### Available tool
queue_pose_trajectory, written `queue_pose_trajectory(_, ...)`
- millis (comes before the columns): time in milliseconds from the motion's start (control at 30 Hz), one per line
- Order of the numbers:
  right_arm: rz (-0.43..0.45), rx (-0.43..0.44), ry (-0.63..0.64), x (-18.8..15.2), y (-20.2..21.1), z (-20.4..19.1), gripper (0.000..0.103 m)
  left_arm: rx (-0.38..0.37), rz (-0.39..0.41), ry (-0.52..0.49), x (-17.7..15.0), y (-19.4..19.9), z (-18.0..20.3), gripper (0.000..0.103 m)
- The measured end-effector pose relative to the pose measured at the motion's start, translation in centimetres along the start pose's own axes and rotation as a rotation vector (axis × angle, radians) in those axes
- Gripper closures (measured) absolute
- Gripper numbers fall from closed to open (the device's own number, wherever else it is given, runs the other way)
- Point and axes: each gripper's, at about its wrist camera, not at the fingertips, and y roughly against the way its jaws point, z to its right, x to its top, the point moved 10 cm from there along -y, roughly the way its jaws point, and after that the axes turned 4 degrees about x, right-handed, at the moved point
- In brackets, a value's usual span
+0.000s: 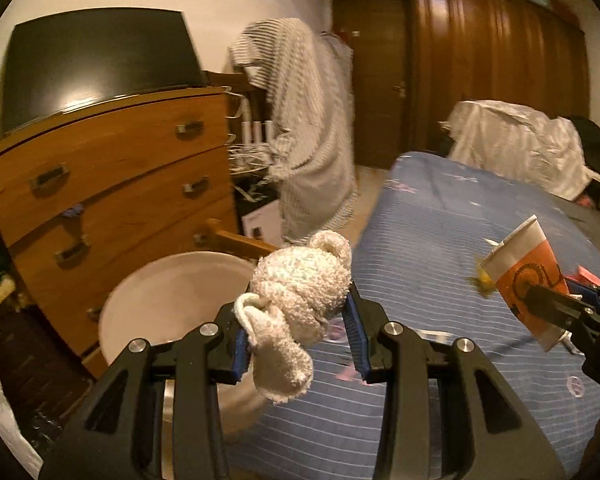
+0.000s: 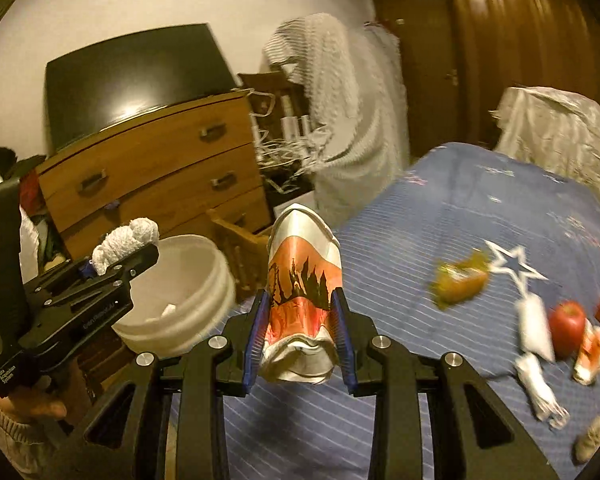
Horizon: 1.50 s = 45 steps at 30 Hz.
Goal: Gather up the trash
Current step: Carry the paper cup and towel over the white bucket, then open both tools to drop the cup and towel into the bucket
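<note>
My left gripper (image 1: pixel 298 320) is shut on a crumpled white tissue wad (image 1: pixel 300 292), held over the near rim of the white bucket (image 1: pixel 140 300) beside the bed. It also shows in the right wrist view (image 2: pixel 118 254), with the wad (image 2: pixel 124 240) above the bucket (image 2: pixel 204 264). My right gripper (image 2: pixel 300 316) is shut on a squashed orange and white paper cup (image 2: pixel 304 276), above the bed's edge. The cup also shows in the left wrist view (image 1: pixel 520 264) at the right.
A blue striped bedsheet (image 2: pixel 420 240) holds a yellow-brown wrapper (image 2: pixel 460 280), a red apple (image 2: pixel 567 320), white crumpled pieces (image 2: pixel 534 332) and orange scraps (image 2: pixel 592 350). A wooden dresser (image 1: pixel 112 176) stands behind the bucket. A draped striped cloth (image 1: pixel 308 128) hangs further back.
</note>
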Motion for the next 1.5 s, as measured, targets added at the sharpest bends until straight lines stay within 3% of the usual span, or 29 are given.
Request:
queue_pose_trajectory(267, -0.049, 0.095, 0.060, 4.0, -7.6, -7.3, 0.070, 0.116, -0.029, 0.026, 0.7, -2.6, -7.1, 0.065)
queue_pose_trajectory(667, -0.155, 0.184, 0.123, 5.4, -16.7, -15.1, 0.070, 0.193, -0.078, 0.057, 0.3, -5.6, -12.8, 0.065)
queue_pose_trajectory(933, -0.195, 0.201, 0.163, 4.6, -19.1, -17.7, 0.070, 0.206, -0.110, 0.067, -0.9, -7.1, -14.1, 0.065)
queue_pose_trajectory(1500, -0.201, 0.201, 0.175, 4.4, -19.4, -18.1, 0.070, 0.213, -0.119, 0.058, -1.1, -7.8, -14.7, 0.065)
